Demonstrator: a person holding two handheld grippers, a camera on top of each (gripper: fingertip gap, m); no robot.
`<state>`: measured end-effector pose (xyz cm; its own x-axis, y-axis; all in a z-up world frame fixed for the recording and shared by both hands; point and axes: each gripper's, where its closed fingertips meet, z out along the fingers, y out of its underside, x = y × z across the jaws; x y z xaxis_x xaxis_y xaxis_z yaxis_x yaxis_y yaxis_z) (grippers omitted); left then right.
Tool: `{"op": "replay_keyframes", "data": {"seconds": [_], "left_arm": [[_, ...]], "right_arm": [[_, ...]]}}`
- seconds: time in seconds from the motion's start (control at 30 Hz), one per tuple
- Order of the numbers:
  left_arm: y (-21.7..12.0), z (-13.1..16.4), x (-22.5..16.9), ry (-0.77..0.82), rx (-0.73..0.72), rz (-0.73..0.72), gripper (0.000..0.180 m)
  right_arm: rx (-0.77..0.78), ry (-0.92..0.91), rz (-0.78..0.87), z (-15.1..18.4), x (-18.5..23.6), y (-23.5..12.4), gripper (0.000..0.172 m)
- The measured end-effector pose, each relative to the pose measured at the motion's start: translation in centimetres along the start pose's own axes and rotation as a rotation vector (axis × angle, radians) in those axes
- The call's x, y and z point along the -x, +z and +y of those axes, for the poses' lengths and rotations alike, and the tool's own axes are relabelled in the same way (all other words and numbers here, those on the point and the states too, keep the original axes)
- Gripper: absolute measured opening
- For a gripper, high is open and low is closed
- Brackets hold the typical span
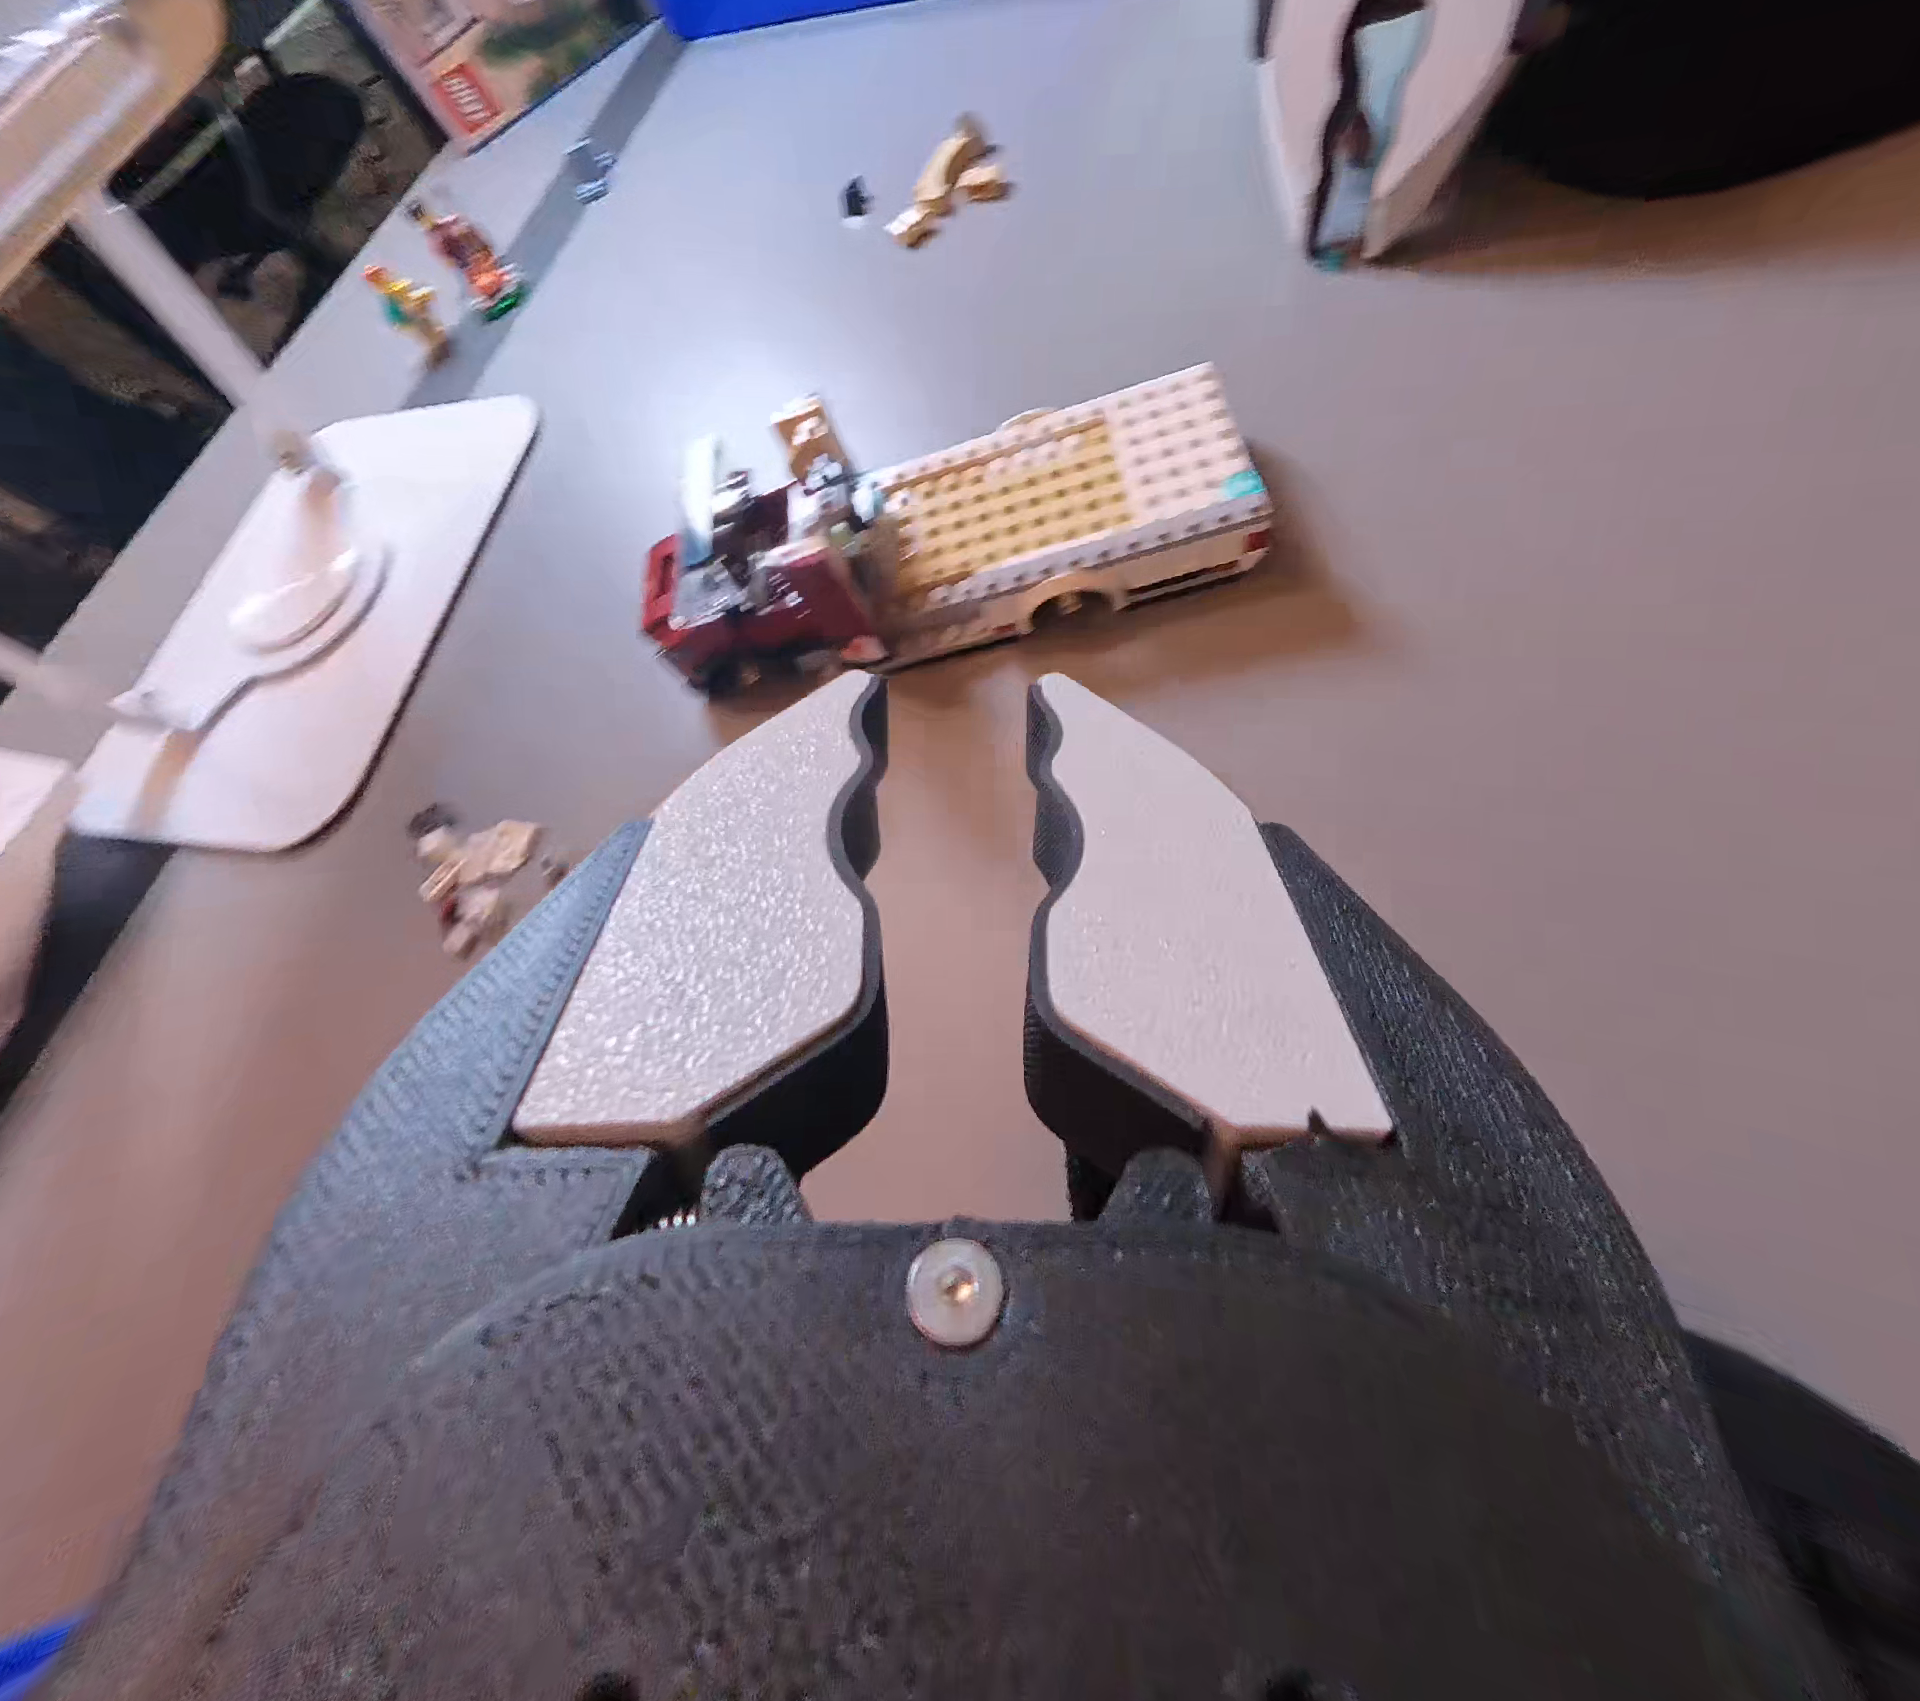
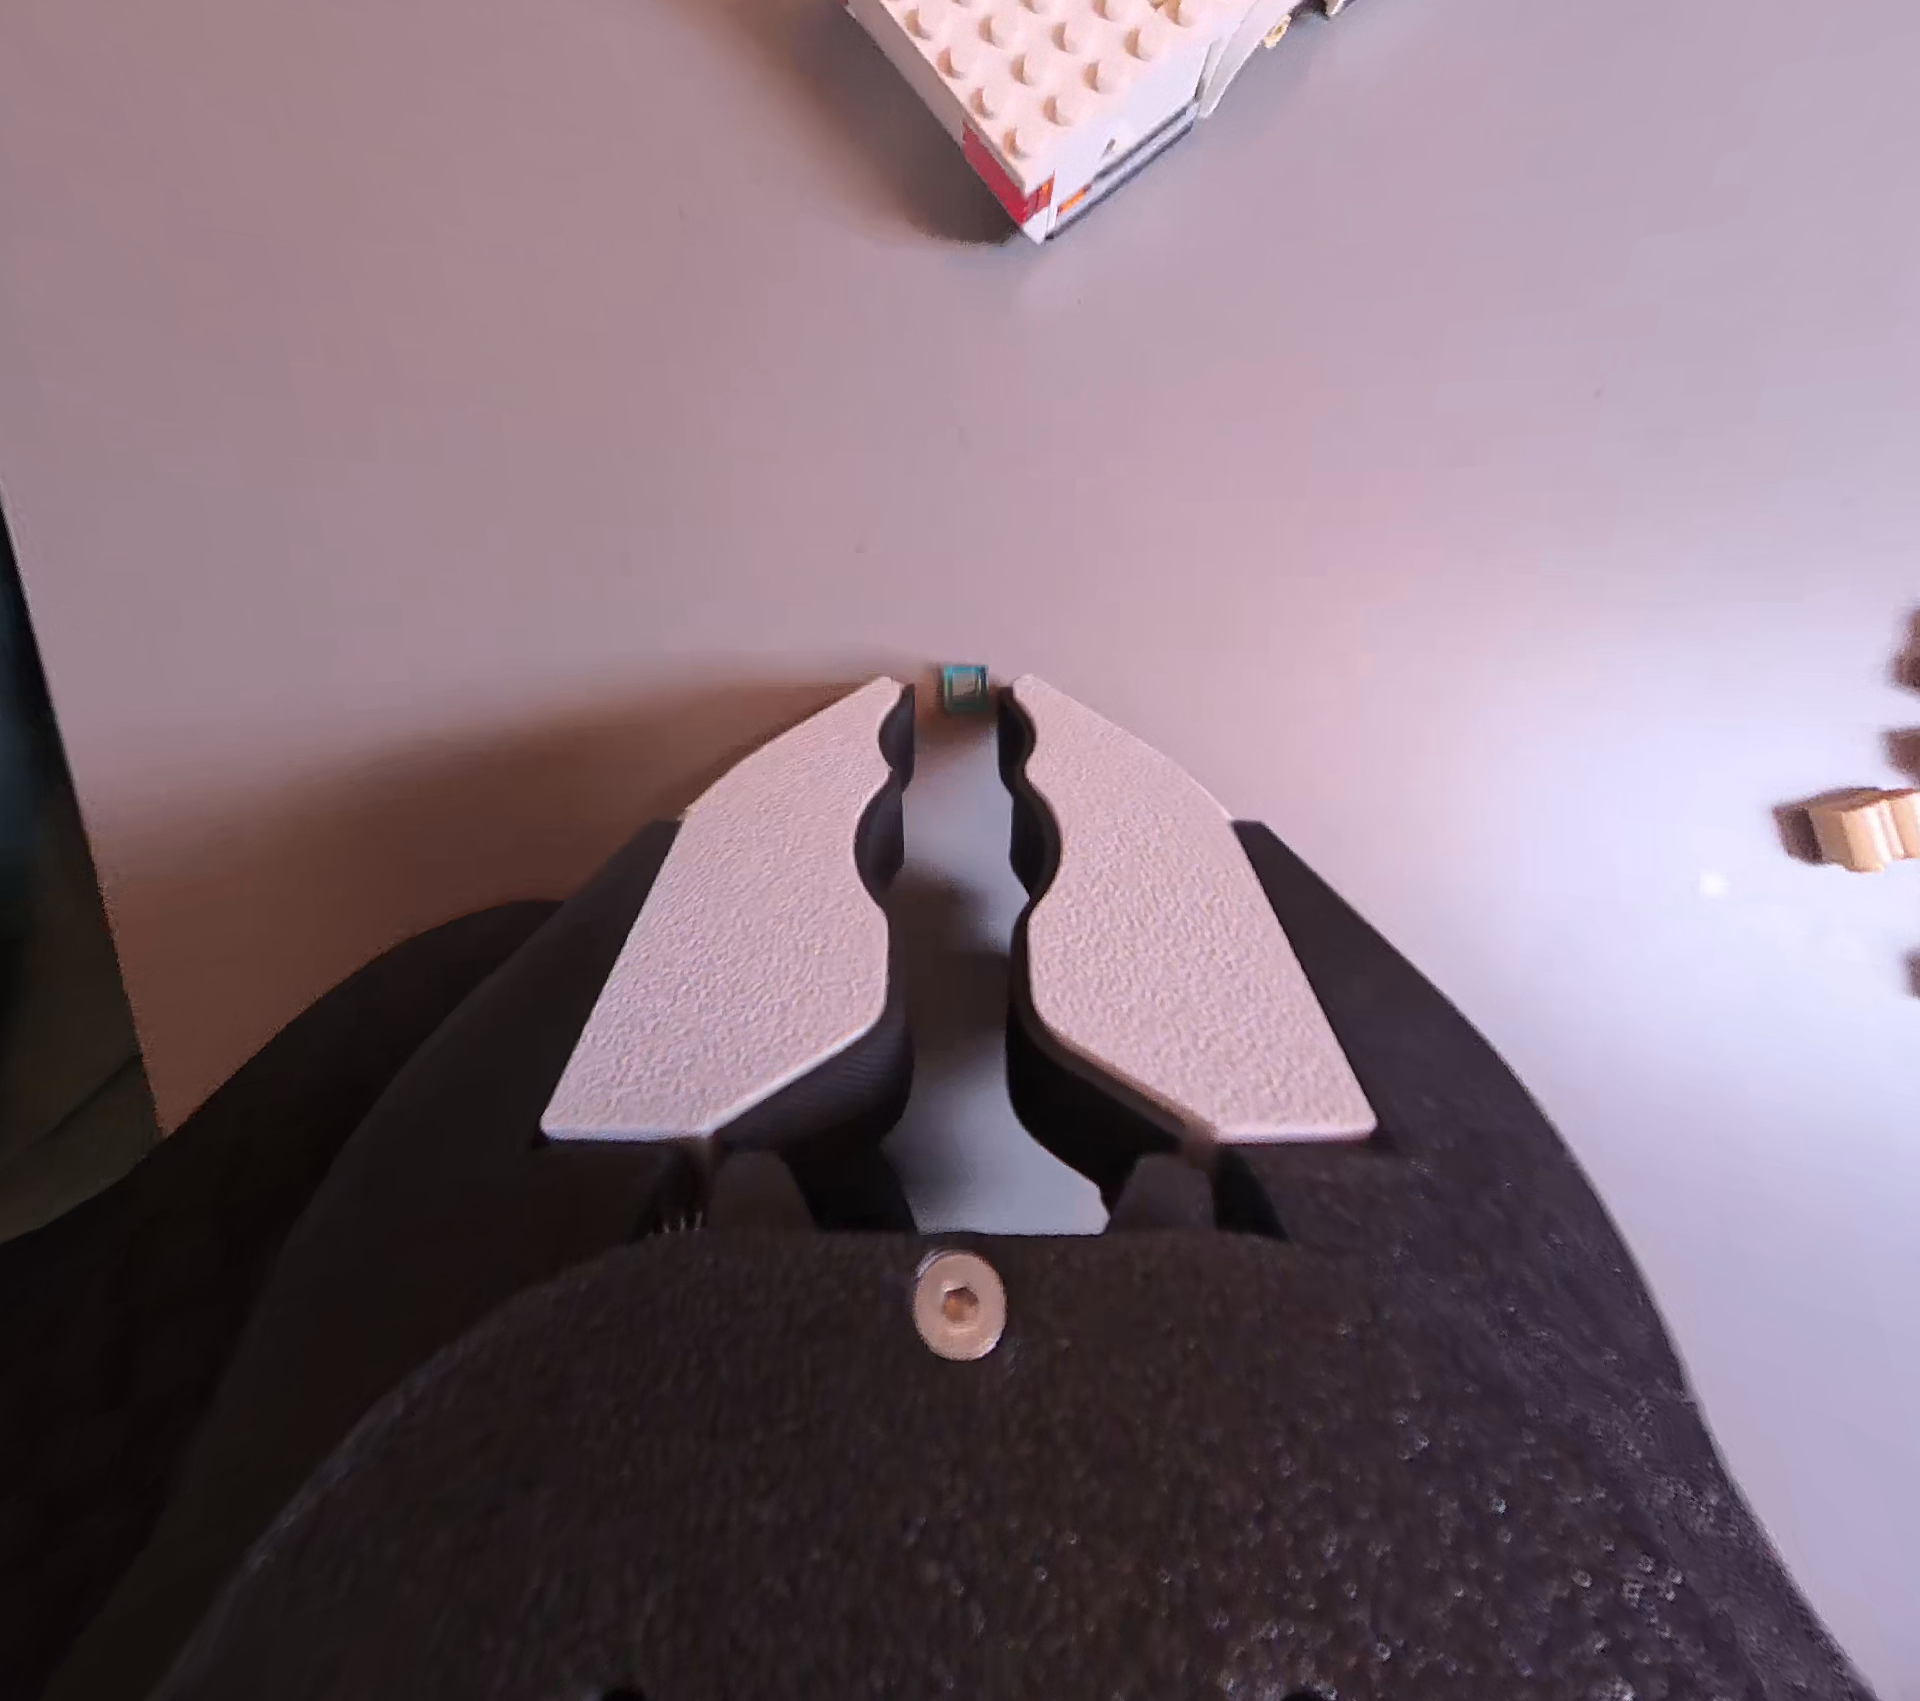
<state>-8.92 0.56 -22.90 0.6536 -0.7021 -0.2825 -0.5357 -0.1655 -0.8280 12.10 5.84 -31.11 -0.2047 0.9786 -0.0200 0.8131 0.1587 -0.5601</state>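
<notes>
Spanning the room's foreground, grey table (image 1: 1455, 716) with toy truck (image 1: 966, 539).

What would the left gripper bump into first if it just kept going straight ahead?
Most likely the toy brick truck, near where its dark red cab meets the white and tan body. The left gripper is open with only bare table between it and the truck, though depth is hard to judge.
</notes>
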Motion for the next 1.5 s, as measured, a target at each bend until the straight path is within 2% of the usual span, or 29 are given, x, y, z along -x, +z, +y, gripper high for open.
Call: {"op": "replay_keyframes", "data": {"seconds": [0.07,0.17,0.3,0.37,0.47,0.57,0.87,0.93,1.0,1.03,1.1,1.17,1.23,1.33,1.37,1.43,1.5], "left_arm": [[1.0,-1.0,-1.8,0.017,-0.028,0.058,0.025],[2.2,-2.9,-4.6,-0.025,-0.106,0.158,0.025],[3.8,-5.0,-8.0,0.045,-0.17,0.208,0.027],[4.3,-6.1,-9.4,0.119,-0.202,0.211,0.027],[4.5,-7.0,-10.4,0.24,-0.235,0.172,0.021],[4.2,-7.0,-10.2,0.323,-0.235,0.116,0.009],[3.4,-6.9,-9.4,0.395,-0.247,0.056,0.004],[3.1,-6.6,-8.8,0.394,-0.229,0.053,0.003],[1.3,-6.3,-4.7,0.403,-0.182,-0.095,0.003],[-0.3,-5.6,-1.4,0.359,-0.139,-0.192,0.003],[-4.6,-2.2,5.9,0.179,0.01,-0.391,0.003],[-9.3,2.2,11.9,0.004,0.118,-0.582,0.004],[-12.7,7.1,15.7,-0.144,0.239,-0.701,0.004],[-15.2,13.2,17.6,-0.324,0.417,-0.75,0.005],[-15.5,14.6,17.6,-0.377,0.46,-0.743,0.012],[-15.4,16.9,16.7,-0.5,0.541,-0.667,0.038],[-14.6,17.6,15.7,-0.567,0.539,-0.576,0.047]], "right_arm": [[0.006,0.003,-0.018,-0.1,0.0,0.1,0.008],[-0.011,-0.025,-0.036,-0.7,0.3,0.3,0.008],[-0.267,-0.055,-0.14,-6.5,2.9,-0.5,0.008],[-0.41,-0.022,-0.254,-9.9,4.6,-1.4,0.008],[-0.503,0.03,-0.405,-12.9,6.3,-1.7,0.008],[-0.515,0.065,-0.504,-14.0,7.1,-1.5,0.008],[-0.565,0.163,-0.601,-15.2,6.9,-1.6,0.008],[-0.576,0.17,-0.571,-15.3,6.3,-1.6,0.015],[-0.559,0.124,-0.453,-14.8,4.8,-1.6,0.022],[-0.532,0.071,-0.348,-14.2,3.8,-1.5,0.022],[-0.435,-0.072,-0.16,-12.4,2.3,-0.9,0.022],[-0.36,-0.142,-0.099,-11.3,2.0,-0.2,0.022],[-0.334,-0.145,-0.104,-10.9,2.1,0.4,0.023],[-0.293,-0.182,-0.068,-10.7,1.7,1.5,0.023],[-0.28,-0.196,-0.06,-10.7,1.7,1.8,0.024],[-0.256,-0.224,-0.052,-10.7,1.9,2.2,0.024],[-0.233,-0.247,-0.047,-10.7,1.9,2.6,0.024]]}}
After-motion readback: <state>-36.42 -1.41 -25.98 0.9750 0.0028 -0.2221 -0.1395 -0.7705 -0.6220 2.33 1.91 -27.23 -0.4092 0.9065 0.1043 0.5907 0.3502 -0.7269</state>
